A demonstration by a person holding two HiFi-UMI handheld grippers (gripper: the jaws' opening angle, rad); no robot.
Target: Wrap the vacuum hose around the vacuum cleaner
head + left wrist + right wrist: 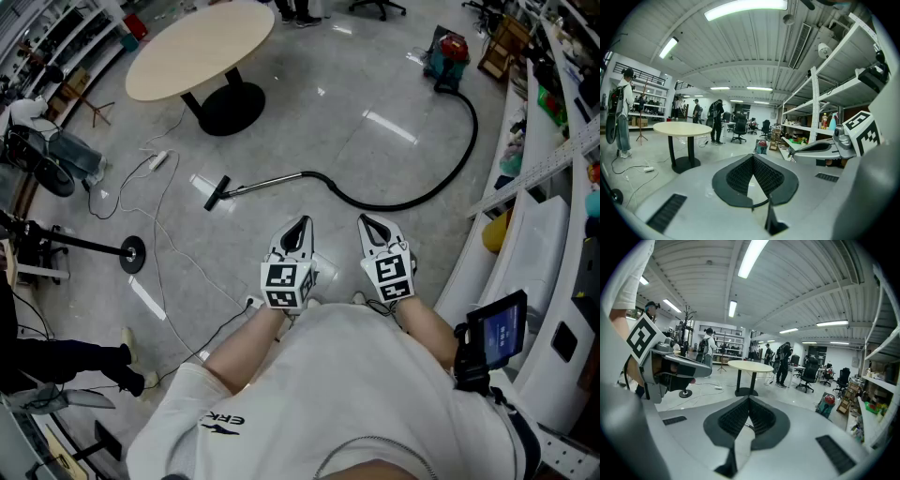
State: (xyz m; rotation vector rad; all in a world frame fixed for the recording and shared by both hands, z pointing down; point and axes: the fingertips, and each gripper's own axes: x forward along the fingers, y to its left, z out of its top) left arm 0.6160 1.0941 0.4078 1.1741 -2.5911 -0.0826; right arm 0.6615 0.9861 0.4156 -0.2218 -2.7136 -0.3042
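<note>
Vacuum hose (412,192) trails loose over floor (309,122) from vacuum cleaner (448,58), not yet wrapped; left gripper (300,225) and right gripper (367,223) hang well short, fingers closed, empty.

A round table (200,47) with a pale top stands on a black foot on the grey floor (309,131). A white power strip (157,160) lies near it (cords trail loosely around it). White shelving (553,234) lines the right side, with a lit tablet (502,328) beside it. Farther off, people (716,121) stand by office chairs (739,132).
</note>
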